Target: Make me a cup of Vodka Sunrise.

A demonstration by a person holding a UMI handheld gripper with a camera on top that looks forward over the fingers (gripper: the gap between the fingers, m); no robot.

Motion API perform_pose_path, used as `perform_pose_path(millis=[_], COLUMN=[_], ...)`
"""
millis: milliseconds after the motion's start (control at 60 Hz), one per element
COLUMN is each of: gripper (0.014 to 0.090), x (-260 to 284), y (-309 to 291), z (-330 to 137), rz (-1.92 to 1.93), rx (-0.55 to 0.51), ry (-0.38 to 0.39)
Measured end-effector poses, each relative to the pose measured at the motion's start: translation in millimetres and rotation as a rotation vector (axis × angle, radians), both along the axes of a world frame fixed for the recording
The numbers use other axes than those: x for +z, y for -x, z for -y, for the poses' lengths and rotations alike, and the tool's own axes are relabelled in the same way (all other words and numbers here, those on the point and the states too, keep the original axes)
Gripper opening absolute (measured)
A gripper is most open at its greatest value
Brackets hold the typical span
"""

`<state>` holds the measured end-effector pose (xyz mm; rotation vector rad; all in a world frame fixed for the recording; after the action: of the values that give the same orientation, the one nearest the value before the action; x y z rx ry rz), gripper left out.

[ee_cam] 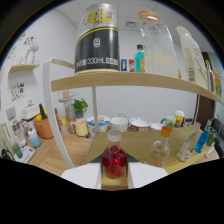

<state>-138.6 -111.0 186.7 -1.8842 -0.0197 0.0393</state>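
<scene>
The gripper [114, 176] has a small flask of red liquid [114, 159] sitting between its white fingers [82, 175], under the wooden shelf [125, 80]. Can't tell if they're actually pinching it since the flask's bottom is hidden. A black can [97, 42] stands up top.

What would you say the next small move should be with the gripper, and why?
Probably lift the red-liquid bottle a little off the wooden table: the gripper looks shut on it, both white fingers against its sides, and it appears upright.
</scene>
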Motion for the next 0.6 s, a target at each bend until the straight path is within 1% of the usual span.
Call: perform_pose_path(millis=[100,200,317,433,483,600], gripper=[0.0342,0.0342,0.0341,0.0341,0.0340,0.0340], x=[0.0,7.3,17.9,14.7,8.9,-13.2], y=[0.1,1.3,-5.9,-20.6,-28.0,-51.1], z=[4.0,16.9,40.9,69.5,80.4,99.3], rz=[0.002,-0.007,0.005,0.005,0.003,-0.020], rx=[0.012,0.030,0.041,0.043,0.045,0.021], ry=[0.009,-0.003,-0.028,-0.032,-0.026,0.017])
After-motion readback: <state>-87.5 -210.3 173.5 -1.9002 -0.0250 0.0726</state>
